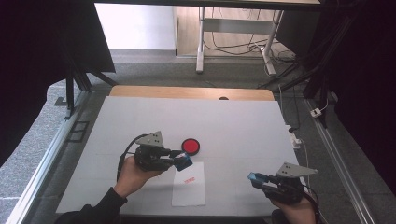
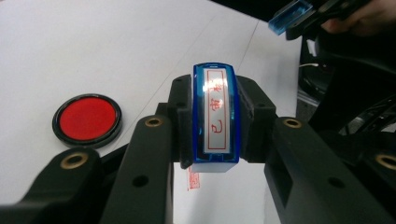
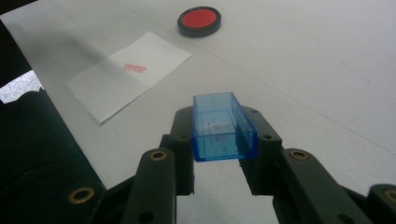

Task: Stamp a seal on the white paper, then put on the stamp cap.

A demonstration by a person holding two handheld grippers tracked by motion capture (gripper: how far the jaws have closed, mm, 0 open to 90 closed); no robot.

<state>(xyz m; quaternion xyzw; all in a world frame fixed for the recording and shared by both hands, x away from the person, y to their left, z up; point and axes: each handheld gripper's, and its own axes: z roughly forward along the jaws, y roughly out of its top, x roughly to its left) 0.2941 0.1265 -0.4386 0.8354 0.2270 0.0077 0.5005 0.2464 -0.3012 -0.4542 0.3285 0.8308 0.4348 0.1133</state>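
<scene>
Holding the blue rectangular stamp (image 2: 215, 119) clamped between the jaws of the left gripper (image 1: 183, 161), we have it raised above the top edge of the paper sheet (image 1: 189, 184), its labelled back facing the left gripper view. The sheet already carries one red imprint (image 3: 134, 68). The right gripper (image 1: 257, 178) is closed on the clear blue stamp cap (image 3: 223, 127), open end up, near the table's front right and well apart from the stamp.

Risks we judge from here:
- The inked face hangs just above the sheet; a dip of the hand could smear the imprint or mark the white table cover (image 1: 243, 126).
- The jaws hold the stamp on its narrow sides; a knock could twist it in the grip.
- Capping, if that is next, needs the two parts aligned; a skewed approach could jam the cap or push it out of the right jaws.
- The round red ink pad (image 1: 190, 146) lies open just beyond the sheet and could be nudged.

The cover spans a wooden tabletop (image 1: 187, 92). Beyond it we see grey carpet, white desk legs (image 1: 201, 42) and what appear to be loose cables (image 1: 233, 46); dark curtains flank both sides.
</scene>
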